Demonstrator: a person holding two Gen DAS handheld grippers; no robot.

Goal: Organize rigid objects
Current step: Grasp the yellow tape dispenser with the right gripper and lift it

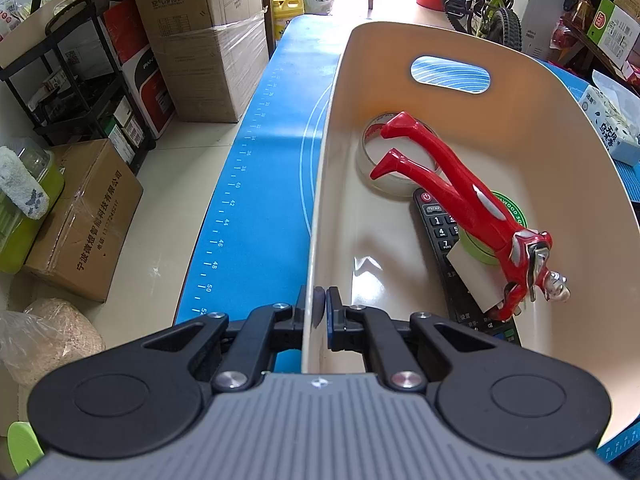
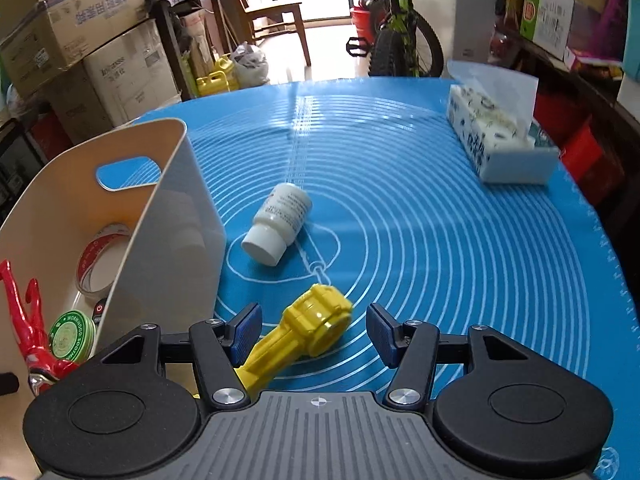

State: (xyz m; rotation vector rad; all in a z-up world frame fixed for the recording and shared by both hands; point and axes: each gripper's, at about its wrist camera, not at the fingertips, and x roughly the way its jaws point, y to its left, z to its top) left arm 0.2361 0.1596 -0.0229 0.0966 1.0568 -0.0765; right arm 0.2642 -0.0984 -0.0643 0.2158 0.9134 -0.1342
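My left gripper (image 1: 320, 304) is shut on the near wall of the cream bin (image 1: 520, 120), one pad on each side of the rim. Inside lie a red toy figure (image 1: 460, 196), a clear tape roll (image 1: 380, 160), a black remote (image 1: 440, 232), a green round tin (image 1: 516, 216) and a white card (image 1: 476, 276). My right gripper (image 2: 314, 330) is open over the blue mat (image 2: 440, 240). A yellow plastic toy (image 2: 316, 320) lies between its fingers, with a gap at the right pad. Beyond it a white bottle (image 2: 280, 224) lies on its side beside the bin (image 2: 172, 200).
A tissue box (image 2: 496, 136) stands at the mat's far right. Cardboard boxes (image 1: 200, 40) and a black shelf (image 1: 80, 80) line the floor to the left of the table. A bicycle (image 2: 400, 32) stands behind the table's far edge.
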